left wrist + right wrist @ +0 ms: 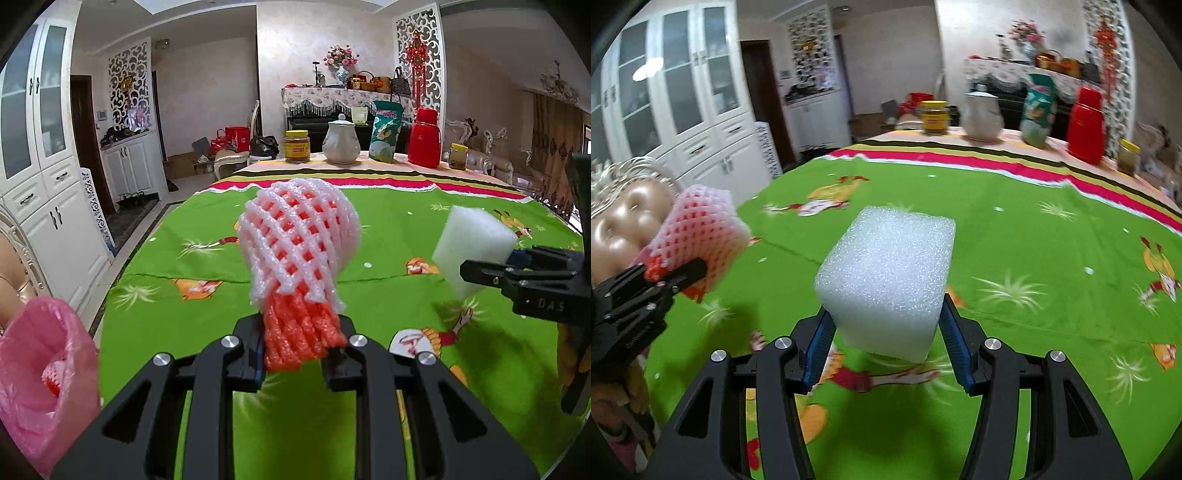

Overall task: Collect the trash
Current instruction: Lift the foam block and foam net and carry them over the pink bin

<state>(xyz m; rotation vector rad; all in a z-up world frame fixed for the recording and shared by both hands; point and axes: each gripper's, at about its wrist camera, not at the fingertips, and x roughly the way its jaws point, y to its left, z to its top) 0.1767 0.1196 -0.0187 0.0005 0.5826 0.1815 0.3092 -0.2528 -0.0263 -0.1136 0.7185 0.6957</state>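
Foam net (pixel 295 251), pink-white over orange, is pinched by its orange tail in the left gripper (pixel 300 354), jaws fully closed on it, held up off the green tablecloth (pixel 388 236). White foam block (pixel 886 280) sits clamped between the right gripper (pixel 886 343) pads, also off the cloth. Both pieces likely head for the pink bag (pixel 40 373) at left, mouth open, 1 net inside.

2 grippers (pixel 301 347), 1 foam net (pixel 297 236), 1 foam block (pixel 886 280), 2 jars (pixel 297 146).
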